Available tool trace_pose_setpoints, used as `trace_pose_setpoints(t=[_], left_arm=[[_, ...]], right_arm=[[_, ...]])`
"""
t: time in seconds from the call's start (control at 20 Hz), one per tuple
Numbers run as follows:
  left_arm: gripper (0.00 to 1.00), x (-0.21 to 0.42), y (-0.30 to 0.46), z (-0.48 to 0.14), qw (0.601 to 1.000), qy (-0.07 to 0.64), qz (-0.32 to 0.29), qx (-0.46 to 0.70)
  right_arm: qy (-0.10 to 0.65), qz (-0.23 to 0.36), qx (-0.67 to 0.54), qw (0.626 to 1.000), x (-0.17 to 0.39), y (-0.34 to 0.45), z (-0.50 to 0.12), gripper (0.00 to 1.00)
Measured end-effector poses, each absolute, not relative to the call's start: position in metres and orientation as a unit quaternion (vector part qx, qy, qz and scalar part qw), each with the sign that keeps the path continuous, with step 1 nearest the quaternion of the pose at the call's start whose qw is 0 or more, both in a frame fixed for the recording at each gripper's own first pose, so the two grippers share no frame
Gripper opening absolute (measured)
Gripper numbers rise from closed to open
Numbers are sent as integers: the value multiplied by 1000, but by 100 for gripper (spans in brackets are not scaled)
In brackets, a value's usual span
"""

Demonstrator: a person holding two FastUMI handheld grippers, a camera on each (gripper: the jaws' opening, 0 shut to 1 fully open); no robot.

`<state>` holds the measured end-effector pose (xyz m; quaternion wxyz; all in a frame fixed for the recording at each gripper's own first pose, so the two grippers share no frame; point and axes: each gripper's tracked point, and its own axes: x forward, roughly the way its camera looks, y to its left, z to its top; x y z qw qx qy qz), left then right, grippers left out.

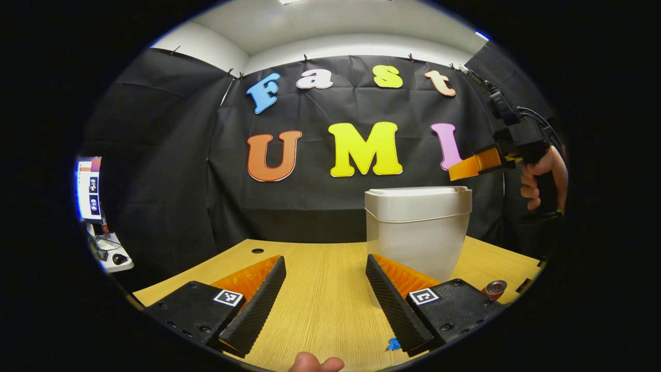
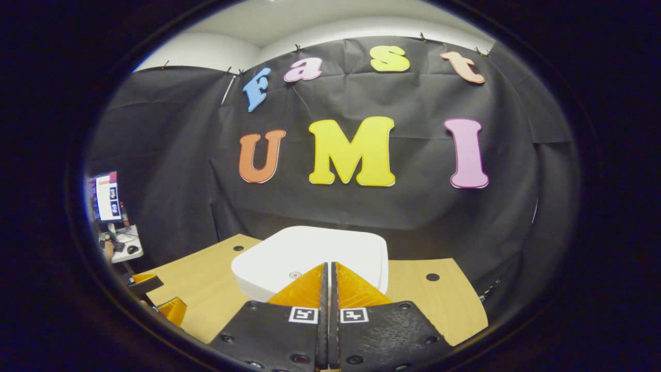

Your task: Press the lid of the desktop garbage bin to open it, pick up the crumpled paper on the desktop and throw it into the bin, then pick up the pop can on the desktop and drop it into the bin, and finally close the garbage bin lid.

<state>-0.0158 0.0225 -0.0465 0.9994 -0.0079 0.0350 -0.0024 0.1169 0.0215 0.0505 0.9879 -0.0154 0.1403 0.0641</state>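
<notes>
We hold the right tongs clenched empty above the bin's shut lid near the tabletop's back edge, left tongs released, and judge the lid a stiff, slick, light plastic spring-latch best pressed on its marked front centre.

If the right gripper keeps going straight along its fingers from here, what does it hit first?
Most likely the bin lid. The right gripper, fingers shut together with nothing between them, points down over the white lid near its small round mark. Whether the tips already touch it is unclear.
</notes>
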Motion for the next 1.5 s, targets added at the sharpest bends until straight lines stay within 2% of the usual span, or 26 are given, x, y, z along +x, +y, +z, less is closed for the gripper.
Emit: trace_pose_setpoints(t=[0.35, 0.55, 0.85, 1.1, 1.2, 1.25, 1.3, 1.35, 1.45, 1.5], left_arm=[[100, -13, 17, -51, 999, 41, -10, -17], [100, -13, 6, -56, 998, 46, -18, -27], [100, -19, -8, -55, 998, 47, -29, -5], [100, -21, -14, -54, 999, 45, -28, 1], [100, -23, -15, -55, 999, 46, -29, -4], [100, -24, -15, -54, 999, 45, -30, -6], [100, -25, -16, -52, 999, 45, -30, -8], [100, -24, -17, -53, 998, 45, -30, -9], [100, -26, -17, -53, 999, 45, -28, -9], [100, -26, -18, -53, 999, 44, -28, -8]], right_arm=[[182, 82, 6, 980, 122, 19, 28, 1], [192, 87, -29, 977, 120, 19, 25, 1], [158, 73, -3, 985, 121, 18, 34, 1], [121, 61, -29, 990, 117, 18, 51, 0], [96, 64, -21, 993, 113, 14, 69, 29], [88, 65, -13, 994, 112, 12, 74, 58], [84, 63, -9, 994, 112, 9, 78, 69], [78, 61, -2, 995, 110, 5, 83, 85], [66, 59, 5, 996, 103, 3, 90, 95], [60, 59, 2, 996, 101, 2, 93, 96]])
